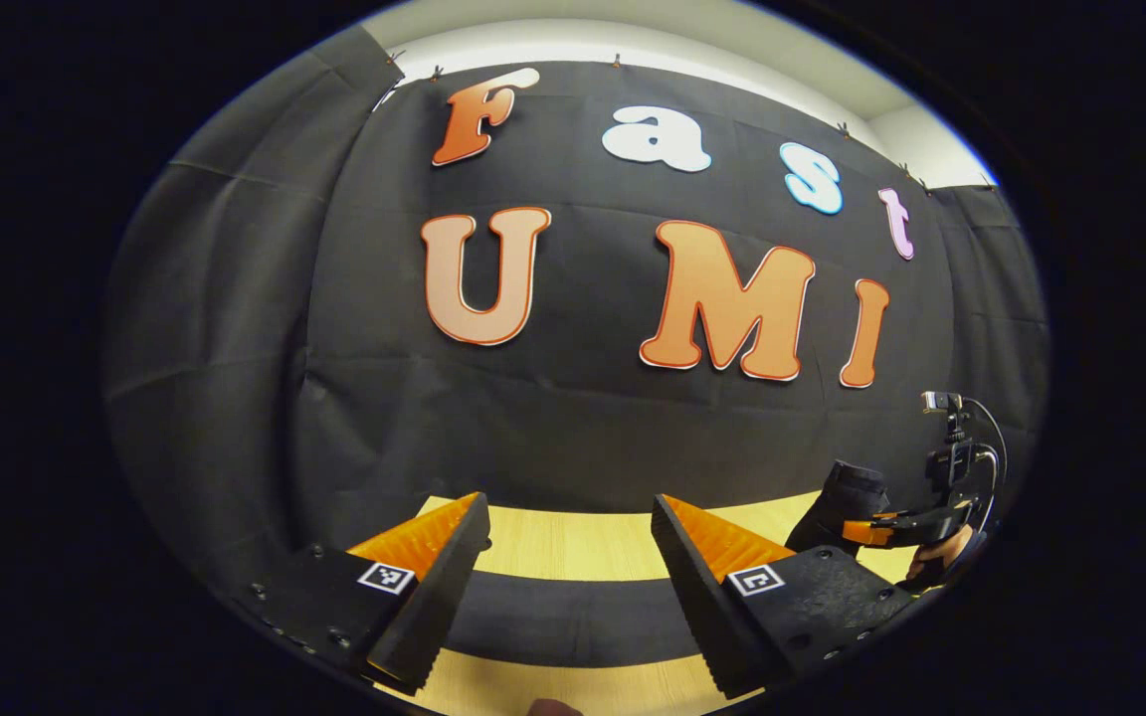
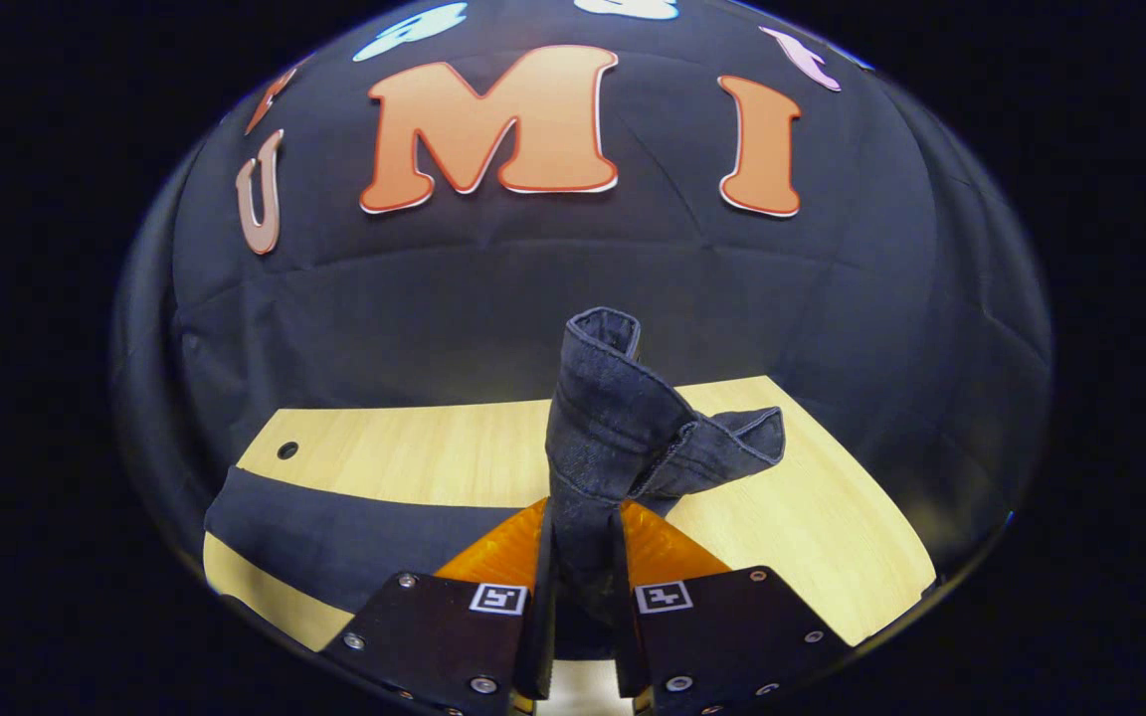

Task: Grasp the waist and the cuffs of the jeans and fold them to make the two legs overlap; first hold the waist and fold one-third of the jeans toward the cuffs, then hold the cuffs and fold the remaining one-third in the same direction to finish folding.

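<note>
1. L gripper point(image 1: 570, 572): jaws wide, nothing between. Raised above the wooden table point(image 1: 593, 542), aimed at booth wall point(image 1: 573, 398).
2. Jeans, flat part point(image 1: 573, 612): dark band crossing the left gripper view from 9 to 3 o'clock, just under and past the L fingertips, not touching them. Long axis runs sideways to the L jaws.
3. Jeans, lifted end point(image 1: 847, 502): at 4 o'clock in the left gripper view, bunched dark denim standing up in the R gripper point(image 1: 896, 529), w/ a hand behind it.
4. R gripper point(image 2: 581, 587), own view: jaws narrow, both fingers pinching a hemmed edge of the jeans point(image 2: 623, 428). Cloth sticks up toward 12 o'clock, one flap drooping to 2 o'clock. Cuff or waist: can't tell for sure.
5. Rest of jeans in right gripper view: trails off toward 8 o'clock over the table point(image 2: 812, 527), lying flat.
6. Key relation (judgement): L gripper is the free one and sits nearer the flat band, which lies below its open jaws. Needs to drop down onto the far end before the two grippers can carry the fold.
</note>
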A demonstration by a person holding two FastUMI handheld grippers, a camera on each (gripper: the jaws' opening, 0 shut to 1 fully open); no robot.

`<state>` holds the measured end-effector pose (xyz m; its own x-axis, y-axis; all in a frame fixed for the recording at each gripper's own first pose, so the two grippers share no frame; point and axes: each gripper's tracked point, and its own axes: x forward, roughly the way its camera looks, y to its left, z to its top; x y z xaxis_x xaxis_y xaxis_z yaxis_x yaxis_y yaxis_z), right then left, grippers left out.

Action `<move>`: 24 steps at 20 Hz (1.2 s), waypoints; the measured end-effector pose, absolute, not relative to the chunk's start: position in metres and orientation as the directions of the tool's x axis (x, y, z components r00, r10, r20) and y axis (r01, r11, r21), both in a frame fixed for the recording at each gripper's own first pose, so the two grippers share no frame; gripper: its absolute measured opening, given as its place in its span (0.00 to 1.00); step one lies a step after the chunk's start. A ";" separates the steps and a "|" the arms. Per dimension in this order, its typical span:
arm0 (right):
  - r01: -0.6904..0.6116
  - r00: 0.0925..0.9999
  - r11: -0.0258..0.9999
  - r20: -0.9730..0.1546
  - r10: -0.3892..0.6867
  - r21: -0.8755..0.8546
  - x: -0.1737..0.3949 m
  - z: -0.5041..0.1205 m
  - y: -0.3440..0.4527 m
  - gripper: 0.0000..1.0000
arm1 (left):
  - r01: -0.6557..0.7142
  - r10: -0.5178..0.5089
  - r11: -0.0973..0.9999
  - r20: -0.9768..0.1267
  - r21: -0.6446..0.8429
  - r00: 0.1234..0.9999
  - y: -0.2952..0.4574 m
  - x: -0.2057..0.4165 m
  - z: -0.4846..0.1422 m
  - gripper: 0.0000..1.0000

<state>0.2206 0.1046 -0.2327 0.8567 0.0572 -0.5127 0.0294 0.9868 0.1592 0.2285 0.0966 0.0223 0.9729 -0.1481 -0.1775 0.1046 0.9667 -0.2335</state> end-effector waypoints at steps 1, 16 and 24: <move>0.015 0.855 0.988 -0.514 0.067 0.153 0.222 -0.233 0.111 0.25 | 0.101 -0.146 0.966 -0.181 -0.236 0.973 0.099 0.228 0.021 0.98; -0.218 0.766 0.976 -0.619 0.176 0.008 0.208 -0.312 0.228 0.25 | -0.009 -0.053 0.975 -0.268 -0.223 0.962 0.151 0.219 -0.010 0.98; -0.405 0.620 0.914 -0.740 0.260 -0.019 0.167 -0.363 0.294 0.49 | -0.048 -0.039 0.970 -0.348 -0.238 0.937 0.173 0.209 -0.041 0.98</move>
